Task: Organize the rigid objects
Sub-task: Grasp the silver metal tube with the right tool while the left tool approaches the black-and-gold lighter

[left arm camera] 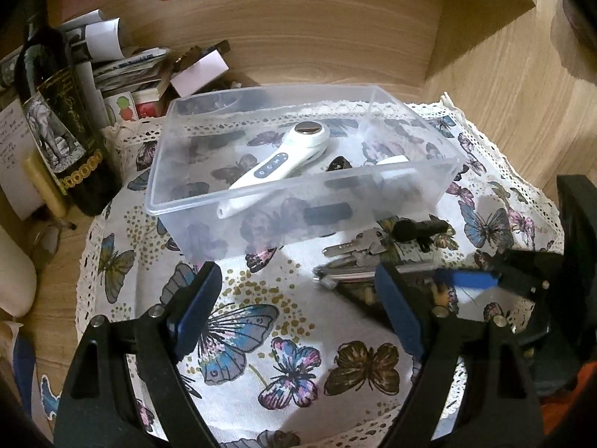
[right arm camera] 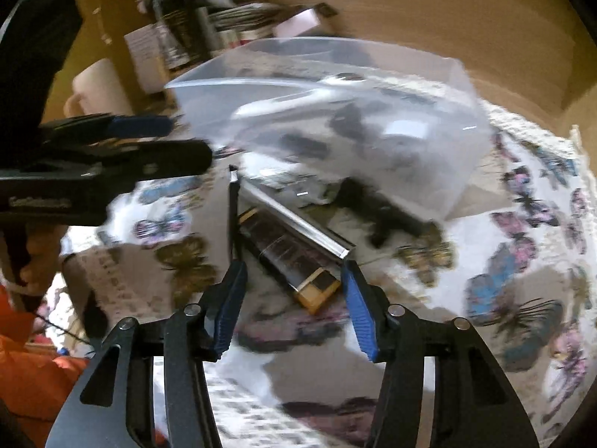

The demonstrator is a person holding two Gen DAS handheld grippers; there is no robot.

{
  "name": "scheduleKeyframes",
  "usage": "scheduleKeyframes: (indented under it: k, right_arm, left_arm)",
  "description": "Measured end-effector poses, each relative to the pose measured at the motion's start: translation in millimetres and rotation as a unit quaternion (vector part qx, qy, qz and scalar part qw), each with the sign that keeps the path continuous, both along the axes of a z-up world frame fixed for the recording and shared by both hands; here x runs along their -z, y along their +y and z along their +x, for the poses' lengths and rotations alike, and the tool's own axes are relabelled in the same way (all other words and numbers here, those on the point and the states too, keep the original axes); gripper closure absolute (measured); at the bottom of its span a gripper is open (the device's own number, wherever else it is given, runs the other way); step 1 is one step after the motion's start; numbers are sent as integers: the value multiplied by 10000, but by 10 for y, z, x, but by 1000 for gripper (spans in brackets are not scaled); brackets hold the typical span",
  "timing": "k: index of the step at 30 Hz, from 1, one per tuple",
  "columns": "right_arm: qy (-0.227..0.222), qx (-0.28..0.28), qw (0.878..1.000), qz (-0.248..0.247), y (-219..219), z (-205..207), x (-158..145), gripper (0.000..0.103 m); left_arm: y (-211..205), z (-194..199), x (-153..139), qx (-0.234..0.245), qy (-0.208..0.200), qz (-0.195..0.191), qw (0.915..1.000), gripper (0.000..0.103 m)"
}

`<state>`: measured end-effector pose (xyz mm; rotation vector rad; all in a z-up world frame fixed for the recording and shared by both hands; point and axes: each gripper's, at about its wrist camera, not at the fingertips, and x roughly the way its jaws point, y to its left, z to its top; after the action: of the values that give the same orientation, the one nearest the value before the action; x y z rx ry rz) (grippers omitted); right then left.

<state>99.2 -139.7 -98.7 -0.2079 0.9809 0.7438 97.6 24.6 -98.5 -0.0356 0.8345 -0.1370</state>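
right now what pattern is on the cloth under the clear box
Butterflies in blue, pink and brown on a white tablecloth with lace edging, clearest in the left wrist view.

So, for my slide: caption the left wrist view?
Open left tool over butterfly cloth, facing clear box holding a white handheld device.

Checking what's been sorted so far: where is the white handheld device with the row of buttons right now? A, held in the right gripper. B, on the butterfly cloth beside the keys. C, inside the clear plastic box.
C: the white handheld device lies inside the clear plastic box, above the keys.
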Motion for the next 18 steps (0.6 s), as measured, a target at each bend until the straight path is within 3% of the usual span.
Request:
scheduleKeyframes:
  k: [6, 13, 18]
  right_arm:
    - [-59, -237, 9997, 86, 46, -159, -64, 54]
    - [-434, 600, 9973, -9, -425, -74, -212, 54]
    - [-450, 1015, 9938, 41, -626, 53, -260, 54]
  left_arm:
    - [-71, -35, 58, 119, 124, 2, 9999, 19]
    - [-349, 30, 210, 343, 436, 52, 9984, 19]
    - [-629, 118, 351, 444, 514, 559, 9961, 18]
